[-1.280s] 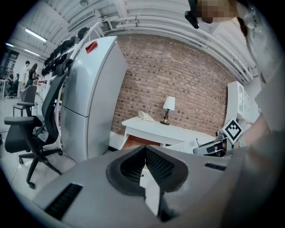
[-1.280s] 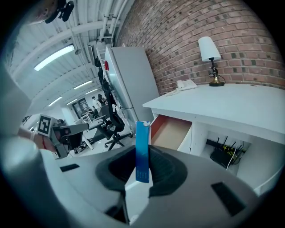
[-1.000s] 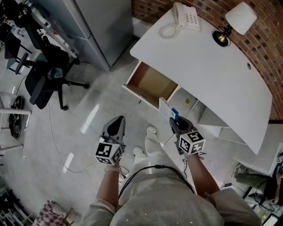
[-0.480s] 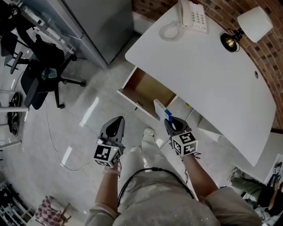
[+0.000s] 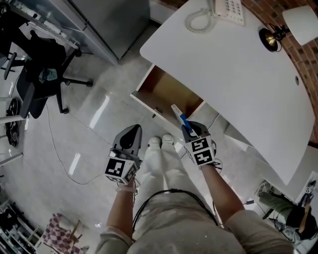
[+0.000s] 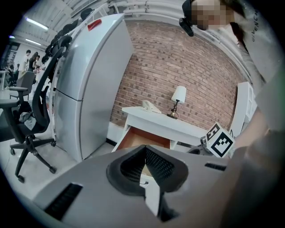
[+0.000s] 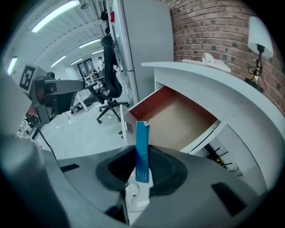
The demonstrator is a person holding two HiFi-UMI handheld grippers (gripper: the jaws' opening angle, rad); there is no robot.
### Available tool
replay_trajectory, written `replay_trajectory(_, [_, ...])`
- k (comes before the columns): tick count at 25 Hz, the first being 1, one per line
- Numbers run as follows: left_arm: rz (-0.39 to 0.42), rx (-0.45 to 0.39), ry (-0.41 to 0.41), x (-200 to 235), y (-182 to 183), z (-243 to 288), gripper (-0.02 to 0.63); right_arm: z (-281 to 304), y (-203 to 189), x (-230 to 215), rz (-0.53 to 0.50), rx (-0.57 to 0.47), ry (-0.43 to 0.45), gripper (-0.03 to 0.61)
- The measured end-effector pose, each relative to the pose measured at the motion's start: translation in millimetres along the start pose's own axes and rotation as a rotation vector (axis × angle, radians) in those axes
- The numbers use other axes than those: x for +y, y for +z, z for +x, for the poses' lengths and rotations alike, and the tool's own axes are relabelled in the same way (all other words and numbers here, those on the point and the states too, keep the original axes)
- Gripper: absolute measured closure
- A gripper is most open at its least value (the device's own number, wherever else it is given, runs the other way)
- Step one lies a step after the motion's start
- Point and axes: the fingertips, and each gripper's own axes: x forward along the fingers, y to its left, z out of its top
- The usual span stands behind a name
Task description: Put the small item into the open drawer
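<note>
Fingers of the right gripper (image 5: pixel 185 130) clamp a slim blue-and-white box (image 5: pixel 178 115) in the head view, with the box sticking out past the tips toward the open drawer (image 5: pixel 169 93). The box's far end lies over the drawer's front edge, near its right corner. The left gripper (image 5: pixel 130 134) hangs apart from it, over the pale floor (image 5: pixel 94 124), beside the person's legs. The white desk (image 5: pixel 238 64) carries a telephone (image 5: pixel 226 7) and a lamp (image 5: pixel 278 30).

Seen in the left gripper view, the left gripper (image 6: pixel 145 152) has its ribbed pads pressed together with nothing between them. Beyond the pads the drawer (image 6: pixel 144 139) stands pulled out under the desk (image 6: pixel 178 124).

From the right gripper view, the right gripper (image 7: pixel 142 168) grips the box (image 7: pixel 142 149) upright by its lower end, above the drawer's wooden bottom (image 7: pixel 178 118).
</note>
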Motion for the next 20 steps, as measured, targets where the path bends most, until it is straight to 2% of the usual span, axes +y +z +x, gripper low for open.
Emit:
replay_trajectory(10, [-0.008,0.018,-0.054,1,-14,22,0.607,25,-6,-1,-0.061,0.077,-0.014,0.494])
replay_trajectory(20, [-0.007,0.008,-0.040,7,-14,30,0.607,38,-9,-7,-0.091,0.095,-0.005,0.489])
